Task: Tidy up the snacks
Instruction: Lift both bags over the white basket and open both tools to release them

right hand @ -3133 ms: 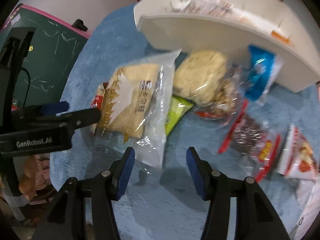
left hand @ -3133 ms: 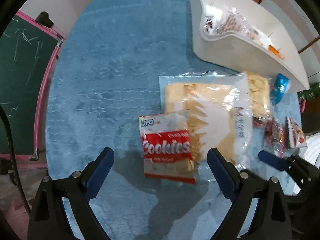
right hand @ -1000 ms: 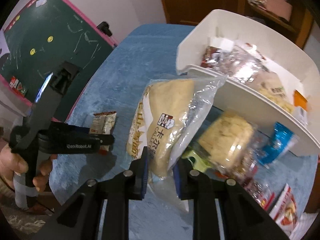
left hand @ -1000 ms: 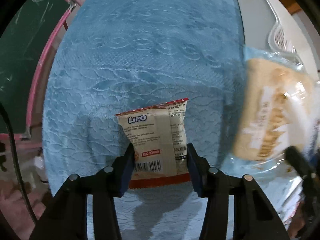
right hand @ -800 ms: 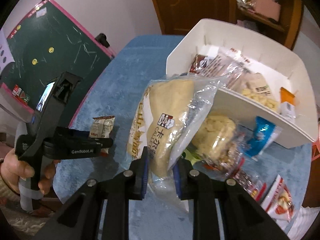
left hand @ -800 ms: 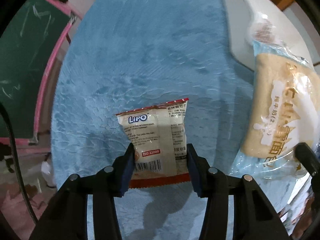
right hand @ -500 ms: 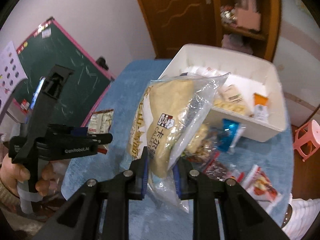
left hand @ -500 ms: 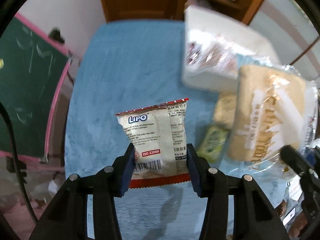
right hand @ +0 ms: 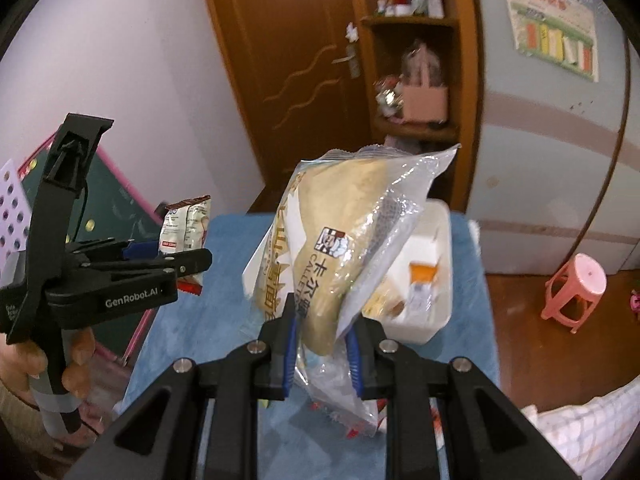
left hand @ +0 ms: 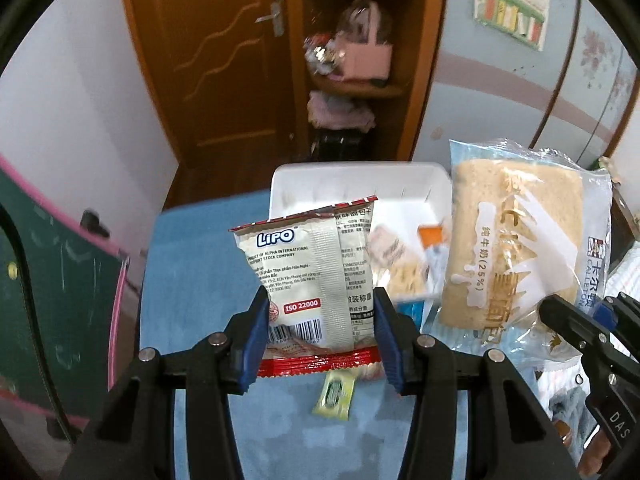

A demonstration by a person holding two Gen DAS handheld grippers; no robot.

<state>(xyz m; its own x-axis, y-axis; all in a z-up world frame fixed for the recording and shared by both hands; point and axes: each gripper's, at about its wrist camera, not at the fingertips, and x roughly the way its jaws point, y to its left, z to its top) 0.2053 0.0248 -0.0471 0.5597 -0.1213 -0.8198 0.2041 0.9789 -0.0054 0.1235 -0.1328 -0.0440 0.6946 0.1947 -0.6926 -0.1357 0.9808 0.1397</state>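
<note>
Both packets now up in the air, where a second ago they hung low over the blue textured tablecloth (left hand: 188, 264); both views have tilted up so the brown wooden door (left hand: 224, 60) and corner shelf fill the top of frame. Left gripper (left hand: 320, 336), lower centre of the left view, clamped on the small cream-and-red foil Lipo cookie packet (left hand: 308, 276), back side facing the camera. Right gripper (right hand: 322, 354), lower centre of the right view, pinched tight on the large clear plastic bag of pale bread (right hand: 340, 240); that bag also shows at right of the left view. White rectangular plastic bin (left hand: 352, 184) sits at frame centre behind the packets, at the far end of the table, with a few snacks already inside. Reads as carry phase: both picks done, drop into the bin next. Count: two grippers, two held packets, one bin, one green-yellow small sachet (left hand: 334, 392) loose on the cloth at lower centre, one pink plastic stool (right hand: 576, 284) at right. Bin contents too blurred to count.
</note>
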